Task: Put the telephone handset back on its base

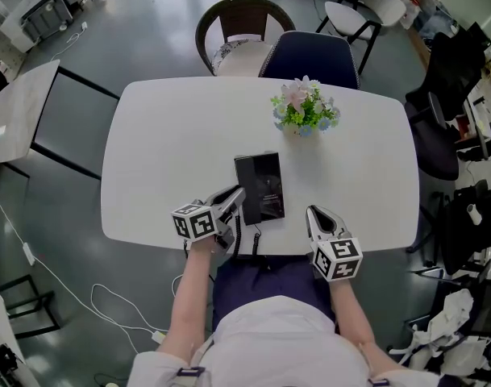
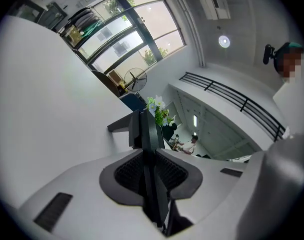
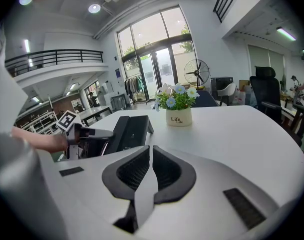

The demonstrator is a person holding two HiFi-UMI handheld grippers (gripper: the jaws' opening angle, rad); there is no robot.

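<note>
One white surface [image 1: 164, 151], left claw [image 1: 235, 200] of two clenched on the near end of the single black telephone handset [image 1: 242, 176], handset lying along the left side of the one base [image 1: 268, 188], one flower pot [image 1: 303, 111] beyond, right claw [image 1: 316, 213] near the base, jaws together, empty.

White table [image 1: 172, 151]; grey floor [image 1: 132, 31]

Flowerpot [image 1: 304, 113] behind telephone [image 1: 260, 188], on table [image 1: 164, 143]

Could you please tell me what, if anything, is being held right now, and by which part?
The left gripper clamps the black telephone handset by its near end between its fingers; the right gripper holds nothing.
</note>
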